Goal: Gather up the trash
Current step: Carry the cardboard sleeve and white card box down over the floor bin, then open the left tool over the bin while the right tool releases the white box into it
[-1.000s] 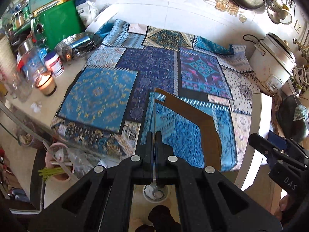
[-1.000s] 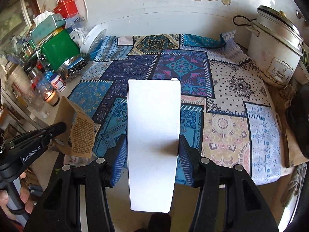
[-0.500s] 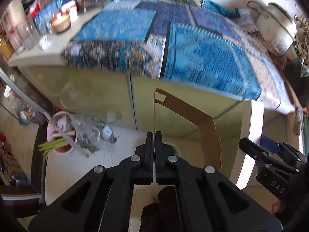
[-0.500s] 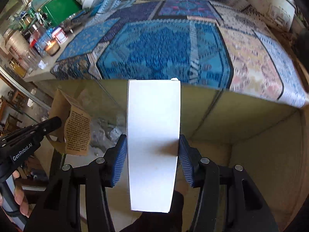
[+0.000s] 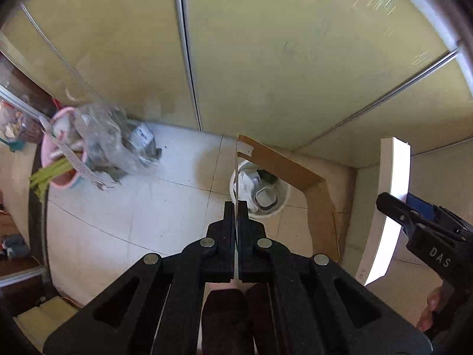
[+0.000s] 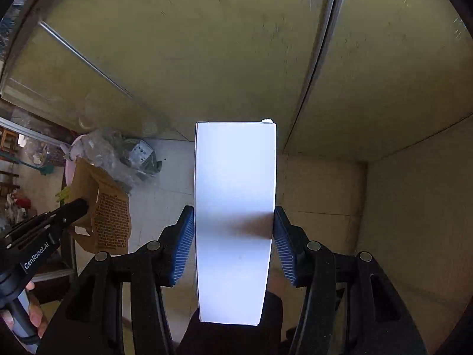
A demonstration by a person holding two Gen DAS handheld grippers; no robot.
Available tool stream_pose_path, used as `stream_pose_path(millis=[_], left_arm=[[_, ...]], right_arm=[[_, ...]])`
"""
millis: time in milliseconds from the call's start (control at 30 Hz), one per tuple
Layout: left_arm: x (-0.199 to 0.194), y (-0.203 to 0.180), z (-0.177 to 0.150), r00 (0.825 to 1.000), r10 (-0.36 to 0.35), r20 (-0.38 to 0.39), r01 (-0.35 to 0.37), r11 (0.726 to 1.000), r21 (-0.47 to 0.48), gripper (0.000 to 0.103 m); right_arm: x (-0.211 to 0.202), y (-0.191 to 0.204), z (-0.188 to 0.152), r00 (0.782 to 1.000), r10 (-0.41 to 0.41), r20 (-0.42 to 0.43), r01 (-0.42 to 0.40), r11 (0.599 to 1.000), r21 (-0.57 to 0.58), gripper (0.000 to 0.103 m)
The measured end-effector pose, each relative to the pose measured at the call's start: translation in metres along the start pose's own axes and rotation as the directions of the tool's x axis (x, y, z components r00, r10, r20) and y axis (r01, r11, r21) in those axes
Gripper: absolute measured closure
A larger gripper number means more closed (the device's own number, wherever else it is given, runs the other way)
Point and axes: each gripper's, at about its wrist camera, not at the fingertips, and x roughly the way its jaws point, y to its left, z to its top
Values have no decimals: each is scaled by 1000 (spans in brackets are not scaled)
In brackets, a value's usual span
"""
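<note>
While the left gripper (image 5: 236, 207) pinched a flat brown printed cardboard piece (image 5: 313, 195) above the round white bin (image 5: 282, 207) holding crumpled trash, the right gripper's (image 6: 233, 233) fingers clamped a plain white rectangular carton (image 6: 233, 192).

The floor (image 5: 147, 207) is laid with pale square tiles. A white waste bin (image 5: 278, 207), holding crumpled paper and a small dark container, stands on it near the yellow-green cabinet fronts (image 5: 295, 59). To the far left stands a pink basin (image 5: 59, 177) with green stalks; a clear plastic bag (image 5: 118, 145) lies just beside it.
</note>
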Motion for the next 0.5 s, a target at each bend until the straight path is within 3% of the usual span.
stream_pose_path(millis=[333, 500], left_arm=[[185, 13, -17, 999, 6, -45, -8, 999, -48, 103], [255, 17, -28, 997, 8, -79, -10, 999, -35, 103]], right_arm=[[204, -35, 8, 991, 93, -99, -94, 996, -5, 55], [262, -23, 11, 989, 84, -120, -94, 992, -82, 54]])
